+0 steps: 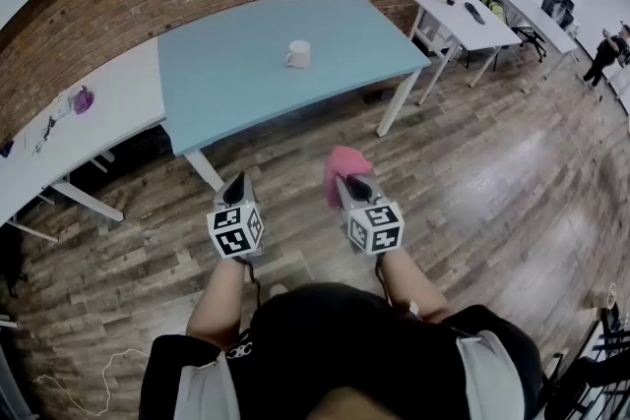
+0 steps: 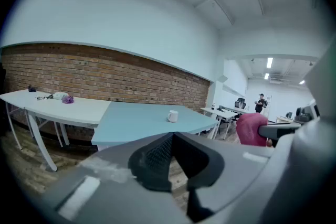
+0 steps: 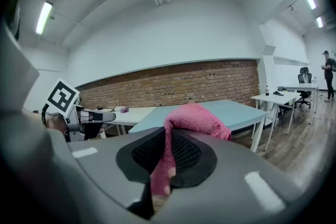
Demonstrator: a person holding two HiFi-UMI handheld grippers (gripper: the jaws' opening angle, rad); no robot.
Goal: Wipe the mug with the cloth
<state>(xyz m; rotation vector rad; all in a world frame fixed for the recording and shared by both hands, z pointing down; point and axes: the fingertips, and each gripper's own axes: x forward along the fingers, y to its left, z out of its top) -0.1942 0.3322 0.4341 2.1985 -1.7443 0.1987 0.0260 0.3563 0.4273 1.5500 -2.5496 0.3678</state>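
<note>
Approach stage here: right gripper [image 1: 351, 185] is clenched on the pink cloth [image 1: 346, 164], left gripper [image 1: 236, 184] pinched shut on nothing, both well short of the mug [image 1: 298, 54], so next is probably closing in on it.

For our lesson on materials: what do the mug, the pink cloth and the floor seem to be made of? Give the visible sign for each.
Mug: probably glazed ceramic; plain white and smooth, though too small to be sure.
Cloth: soft knitted or terry fabric; fuzzy, textured surface that folds limply.
Floor: wood or wood-look planks, slightly glossy; grain, plank seams and pale reflections.
</note>
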